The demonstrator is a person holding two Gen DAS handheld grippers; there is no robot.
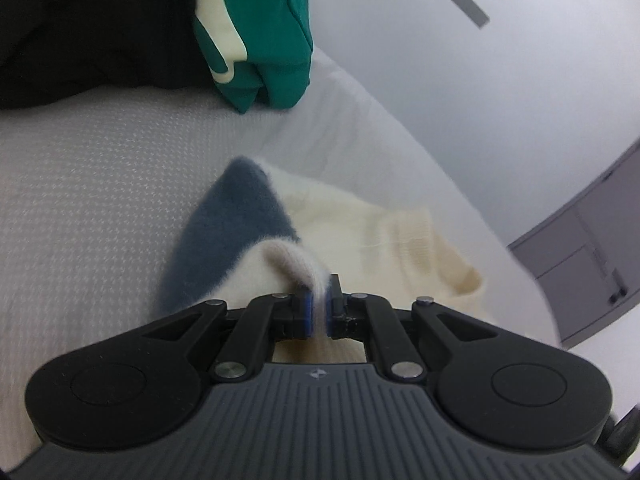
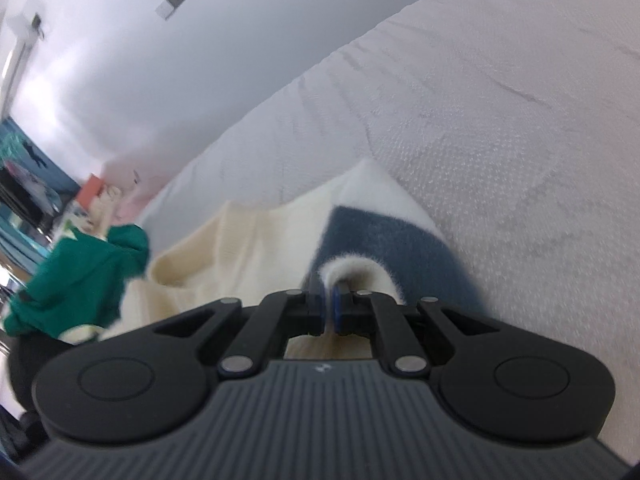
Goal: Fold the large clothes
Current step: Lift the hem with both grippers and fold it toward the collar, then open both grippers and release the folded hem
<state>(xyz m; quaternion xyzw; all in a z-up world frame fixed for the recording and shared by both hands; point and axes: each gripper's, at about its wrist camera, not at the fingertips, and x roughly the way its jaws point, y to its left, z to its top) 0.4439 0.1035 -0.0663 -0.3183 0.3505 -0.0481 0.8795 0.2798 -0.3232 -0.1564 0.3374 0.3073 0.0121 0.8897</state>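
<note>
I am holding both tongs, left tongs and right tongs, clamped on the fuzzy sweater, which is trailing forward over the bed.

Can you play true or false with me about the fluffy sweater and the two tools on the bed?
1. The left tool is pinching the sweater. True.
2. The right tool is wide open. False: it is shut on the sweater too.
3. The sweater is red. False: it is blue and cream.
4. Green clothing lies further off on the bed. True.
5. The sweater lies on a wooden floor. False: it lies on the white bed.
</note>
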